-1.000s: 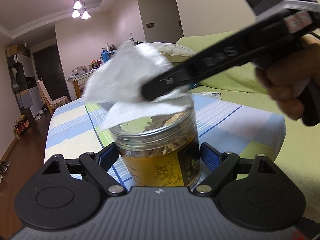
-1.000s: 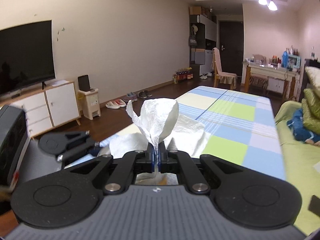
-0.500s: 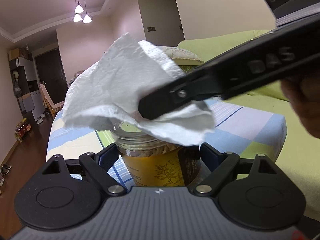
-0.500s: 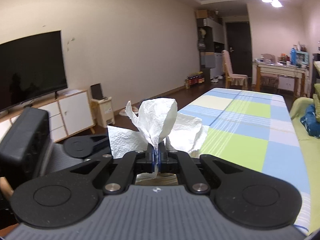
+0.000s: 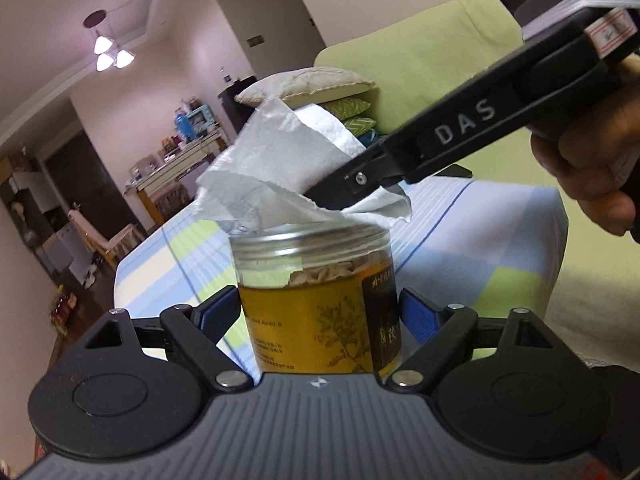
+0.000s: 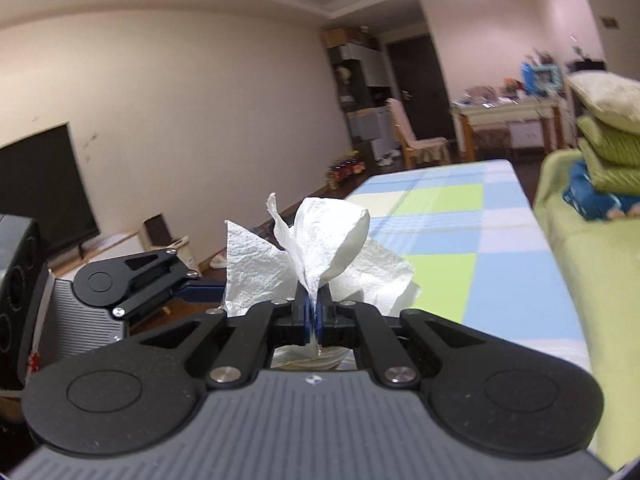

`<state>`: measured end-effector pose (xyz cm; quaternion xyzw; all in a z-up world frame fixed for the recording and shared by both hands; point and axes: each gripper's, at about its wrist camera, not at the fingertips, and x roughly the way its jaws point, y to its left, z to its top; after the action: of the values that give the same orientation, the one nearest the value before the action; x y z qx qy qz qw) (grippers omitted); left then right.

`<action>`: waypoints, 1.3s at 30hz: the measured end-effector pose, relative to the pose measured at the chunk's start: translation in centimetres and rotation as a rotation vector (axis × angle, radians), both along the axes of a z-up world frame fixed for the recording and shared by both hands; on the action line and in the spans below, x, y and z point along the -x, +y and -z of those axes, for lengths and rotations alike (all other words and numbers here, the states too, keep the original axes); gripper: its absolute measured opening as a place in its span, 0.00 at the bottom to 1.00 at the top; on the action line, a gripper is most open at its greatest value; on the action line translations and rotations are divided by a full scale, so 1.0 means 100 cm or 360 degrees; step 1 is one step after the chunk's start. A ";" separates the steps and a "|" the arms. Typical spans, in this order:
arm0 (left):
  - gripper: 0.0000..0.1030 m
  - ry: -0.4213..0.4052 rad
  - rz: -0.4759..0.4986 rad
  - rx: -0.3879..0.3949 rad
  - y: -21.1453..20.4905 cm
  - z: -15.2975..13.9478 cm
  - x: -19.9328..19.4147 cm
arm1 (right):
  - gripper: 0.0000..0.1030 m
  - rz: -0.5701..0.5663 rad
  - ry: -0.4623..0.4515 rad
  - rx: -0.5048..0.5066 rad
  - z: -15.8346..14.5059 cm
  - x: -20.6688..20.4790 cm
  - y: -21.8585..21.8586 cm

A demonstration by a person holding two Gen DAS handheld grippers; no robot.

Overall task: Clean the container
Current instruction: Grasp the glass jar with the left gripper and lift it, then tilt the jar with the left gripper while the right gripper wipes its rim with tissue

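Note:
A clear plastic jar (image 5: 316,292) with a yellow label and dried contents sits between the blue pads of my left gripper (image 5: 320,312), which is shut on its sides. My right gripper (image 6: 312,314) is shut on a crumpled white paper towel (image 6: 320,248). In the left wrist view the right gripper (image 5: 352,184) reaches in from the upper right and holds the towel (image 5: 280,172) on the jar's top rim. In the right wrist view the jar's top (image 6: 308,360) shows just below the fingers, and the left gripper (image 6: 132,280) is at the left.
A table with a blue, green and white checked cloth (image 6: 460,240) lies under the jar. A green sofa (image 5: 440,64) with stacked cushions (image 6: 608,140) stands at the right. A TV (image 6: 40,184) and cabinet are at the left wall. A chair and a cluttered desk stand far back.
The right gripper with the towel has shifted over the jar's top, and the towel has turned. The left gripper has tilted while it keeps hold of the jar.

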<state>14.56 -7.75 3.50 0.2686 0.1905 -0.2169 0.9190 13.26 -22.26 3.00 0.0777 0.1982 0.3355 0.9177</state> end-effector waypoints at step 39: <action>0.83 0.0027 0.0069 0.0114 -0.009 0.029 -0.002 | 0.02 -0.0029 -0.0105 -0.0130 0.021 0.014 0.005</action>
<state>14.74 -8.67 0.64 0.2376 0.1845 -0.2456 0.9215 11.87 -21.76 0.92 0.1023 0.1546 0.3539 0.9167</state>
